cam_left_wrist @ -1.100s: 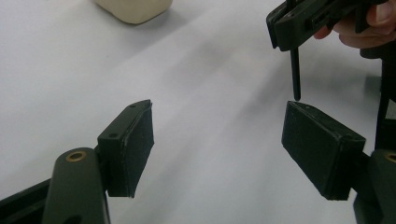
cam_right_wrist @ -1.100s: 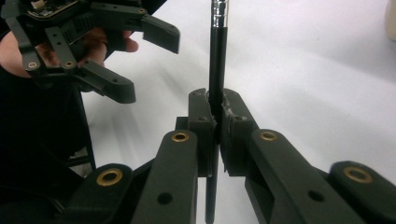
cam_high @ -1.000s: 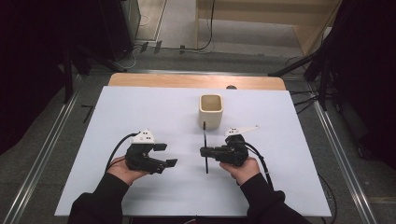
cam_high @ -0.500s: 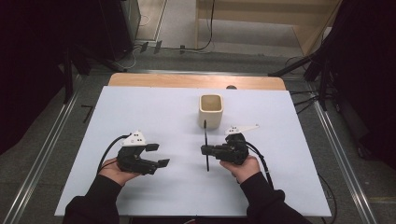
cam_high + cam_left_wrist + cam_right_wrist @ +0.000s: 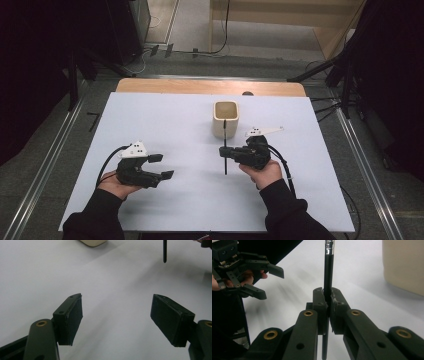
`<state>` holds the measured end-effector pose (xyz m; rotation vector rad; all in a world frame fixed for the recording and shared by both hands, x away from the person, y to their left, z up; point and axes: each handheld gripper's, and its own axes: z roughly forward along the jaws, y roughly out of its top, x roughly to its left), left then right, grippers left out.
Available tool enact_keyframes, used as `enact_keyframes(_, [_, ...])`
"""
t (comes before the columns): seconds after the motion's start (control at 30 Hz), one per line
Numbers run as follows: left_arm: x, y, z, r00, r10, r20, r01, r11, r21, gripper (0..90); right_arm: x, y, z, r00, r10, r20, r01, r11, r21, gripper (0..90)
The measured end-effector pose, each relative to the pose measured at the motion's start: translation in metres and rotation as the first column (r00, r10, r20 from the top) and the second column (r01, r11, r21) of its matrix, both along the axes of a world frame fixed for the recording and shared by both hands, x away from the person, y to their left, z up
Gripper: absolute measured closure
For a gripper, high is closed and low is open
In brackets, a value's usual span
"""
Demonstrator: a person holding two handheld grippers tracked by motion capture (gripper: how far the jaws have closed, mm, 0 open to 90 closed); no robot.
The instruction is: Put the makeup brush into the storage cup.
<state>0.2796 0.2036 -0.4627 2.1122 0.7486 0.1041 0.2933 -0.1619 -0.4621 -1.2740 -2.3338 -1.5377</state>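
Note:
A thin black pencil (image 5: 225, 167) with a metal collar at one end (image 5: 328, 270) is clamped between the jaws of my right gripper (image 5: 223, 152) (image 5: 327, 296), which is shut on it near its middle. The pencil's lower end (image 5: 164, 251) hangs just above the white table (image 5: 165, 120). A beige square cup (image 5: 218, 127) (image 5: 404, 265) stands open-topped just beyond the pencil. My left gripper (image 5: 164, 166) (image 5: 117, 315) is at the near left with its jaws wide open and only bare table between them; it also appears in the right gripper view (image 5: 268, 282).
The cup's base (image 5: 93, 242) peeks in at the top of the left gripper view. A wooden strip (image 5: 210, 86) borders the table's far edge. Dark floor with cables and metal rails surrounds the table.
My left hand has slid its open gripper to the left and a little toward the near edge. The right gripper and the pencil have stayed in place.

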Motion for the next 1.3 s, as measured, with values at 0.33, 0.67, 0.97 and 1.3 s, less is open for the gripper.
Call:
enact_keyframes(0.33, [0.004,0.002,-0.003,0.9997,0.021,-0.010,-0.021,0.9997,0.016,26.2,0.008,-0.009,0.014,0.9995,-0.029,0.011,0.029,1.000,0.008,85.8])
enact_keyframes(0.67, [0.005,0.001,-0.005,0.9996,0.015,-0.025,-0.014,0.9990,0.044,26.7,0.025,-0.015,0.031,0.9980,-0.051,0.036,0.051,0.999,0.010,85.9])
enact_keyframes(0.97, [0.006,-0.002,-0.006,0.9995,0.005,-0.030,-0.003,0.9992,0.041,26.8,0.034,-0.012,0.036,0.9970,-0.064,0.044,0.064,0.998,0.007,85.9])
enact_keyframes(1.3, [0.008,-0.001,-0.007,0.9993,0.009,-0.035,-0.008,0.9990,0.044,26.8,0.044,-0.012,0.050,0.9949,-0.078,0.064,0.078,0.997,0.007,85.9])
